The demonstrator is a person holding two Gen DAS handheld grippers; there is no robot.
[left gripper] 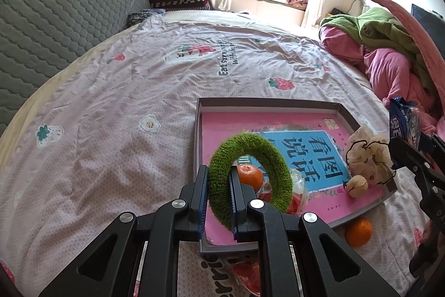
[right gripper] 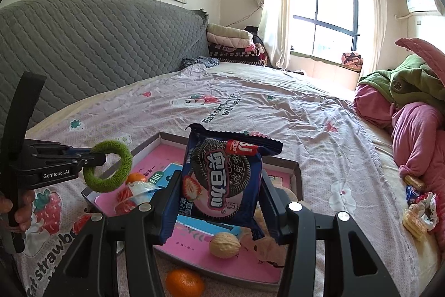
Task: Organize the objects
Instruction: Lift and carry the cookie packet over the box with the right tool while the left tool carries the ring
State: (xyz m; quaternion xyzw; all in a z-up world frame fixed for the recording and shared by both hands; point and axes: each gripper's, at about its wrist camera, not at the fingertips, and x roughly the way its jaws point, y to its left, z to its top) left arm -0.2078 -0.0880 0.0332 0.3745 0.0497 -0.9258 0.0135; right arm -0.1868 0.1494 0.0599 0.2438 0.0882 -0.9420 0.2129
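Observation:
My left gripper (left gripper: 218,185) is shut on a fuzzy green ring (left gripper: 274,160), holding it upright over the near left corner of a shallow tray (left gripper: 267,102) lined with a pink book. The right wrist view shows that ring (right gripper: 128,160) hanging off the left gripper (right gripper: 96,157) above the tray (right gripper: 294,171). My right gripper (right gripper: 219,194) is shut on a dark blue cookie packet (right gripper: 222,174), held upright over the tray. In the tray lie a mandarin (left gripper: 249,176), a walnut (left gripper: 357,185), a cream scrunchie (left gripper: 367,155) and a clear wrapper with red sweets (left gripper: 297,194).
A second mandarin (left gripper: 358,231) lies on the sheet just outside the tray's near edge. Pink and green bedding (left gripper: 389,52) is heaped at the right. More snacks and a scrunchie (right gripper: 417,213) lie at the far right. A grey headboard (left gripper: 55,18) runs along the left.

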